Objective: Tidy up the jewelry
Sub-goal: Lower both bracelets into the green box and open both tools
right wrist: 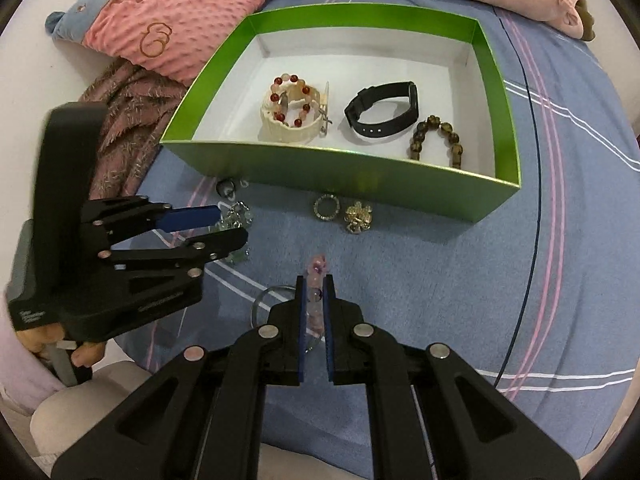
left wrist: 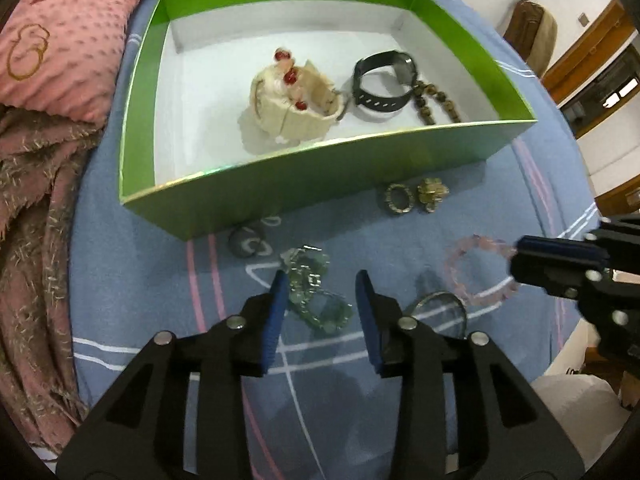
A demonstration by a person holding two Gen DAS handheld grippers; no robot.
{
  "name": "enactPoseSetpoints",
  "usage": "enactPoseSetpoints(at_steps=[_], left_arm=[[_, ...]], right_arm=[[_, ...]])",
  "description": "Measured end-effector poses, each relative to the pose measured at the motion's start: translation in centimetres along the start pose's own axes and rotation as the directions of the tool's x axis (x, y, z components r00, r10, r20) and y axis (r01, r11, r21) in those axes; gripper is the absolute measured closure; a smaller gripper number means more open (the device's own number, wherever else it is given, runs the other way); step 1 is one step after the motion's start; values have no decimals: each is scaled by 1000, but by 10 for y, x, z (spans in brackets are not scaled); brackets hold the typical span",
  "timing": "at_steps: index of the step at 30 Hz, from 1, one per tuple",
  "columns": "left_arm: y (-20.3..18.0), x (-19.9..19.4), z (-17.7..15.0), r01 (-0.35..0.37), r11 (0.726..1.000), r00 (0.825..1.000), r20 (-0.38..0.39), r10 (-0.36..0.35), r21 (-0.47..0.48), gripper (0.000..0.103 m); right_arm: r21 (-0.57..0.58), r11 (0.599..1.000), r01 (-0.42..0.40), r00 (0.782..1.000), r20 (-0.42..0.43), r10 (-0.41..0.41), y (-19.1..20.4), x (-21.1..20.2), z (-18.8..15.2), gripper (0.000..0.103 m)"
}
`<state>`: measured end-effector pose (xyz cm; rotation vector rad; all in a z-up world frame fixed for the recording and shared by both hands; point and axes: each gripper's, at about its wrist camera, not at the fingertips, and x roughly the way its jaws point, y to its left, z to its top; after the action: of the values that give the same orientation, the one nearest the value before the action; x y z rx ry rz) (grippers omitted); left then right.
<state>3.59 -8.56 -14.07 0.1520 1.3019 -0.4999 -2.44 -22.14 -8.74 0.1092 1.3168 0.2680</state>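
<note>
Black two-finger grippers with blue pads fill the foreground over a blue patterned bedsheet (right wrist: 440,260). Right gripper (right wrist: 315,292) is clenched on a pink bead bracelet (left wrist: 476,272), which stands pinched between its pads above the sheet. Left gripper (left wrist: 322,280) is released, its jaws parted over a green stone bracelet (left wrist: 316,300) that lies on the sheet partly between the pads, just beside the left one; whether that pad touches it is unclear.

Near the grippers a thin metal bangle (left wrist: 440,304) lies flat. Farther off, just before the box's near wall, sit a beaded ring (right wrist: 327,208), a gold flower brooch (right wrist: 359,218) and a small dark trinket (left wrist: 248,240).

Beyond them an open green box (right wrist: 360,180) with a white floor holds four pieces: a cream carved bangle (right wrist: 288,128) with a red-and-pink bead bracelet (right wrist: 290,98) resting on top, a black wristband (right wrist: 384,108) at centre, and a brown bead bracelet (right wrist: 436,136) at right.

A pink dotted pillow (right wrist: 180,12) lies far left.
</note>
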Motion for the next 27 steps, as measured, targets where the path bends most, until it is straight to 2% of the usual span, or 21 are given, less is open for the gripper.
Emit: enactPoseSetpoints(at_steps=[3, 5, 6, 11, 21, 27], left_arm=[[0, 7, -1, 1, 1000, 1000, -15, -1, 6, 68], [0, 10, -2, 0, 1000, 1000, -19, 1, 5, 77], [1, 11, -2, -2, 1000, 1000, -20, 2, 5, 87], [6, 4, -5, 10, 1000, 1000, -2, -10, -21, 96], [5, -53, -5, 11, 1000, 995, 103, -9, -26, 96], [-1, -97, 10, 8, 1000, 979, 205, -4, -20, 96]], right_arm=[[3, 1000, -4, 1000, 4, 4, -1, -2, -1, 96], [10, 1000, -5, 1000, 4, 5, -3, -1, -1, 96], [13, 1000, -5, 1000, 4, 5, -4, -1, -2, 96], [20, 1000, -5, 1000, 4, 5, -5, -1, -1, 96], [20, 1000, -2, 1000, 22, 2, -3, -8, -1, 96], [16, 1000, -8, 997, 79, 7, -2, -30, 8, 96]])
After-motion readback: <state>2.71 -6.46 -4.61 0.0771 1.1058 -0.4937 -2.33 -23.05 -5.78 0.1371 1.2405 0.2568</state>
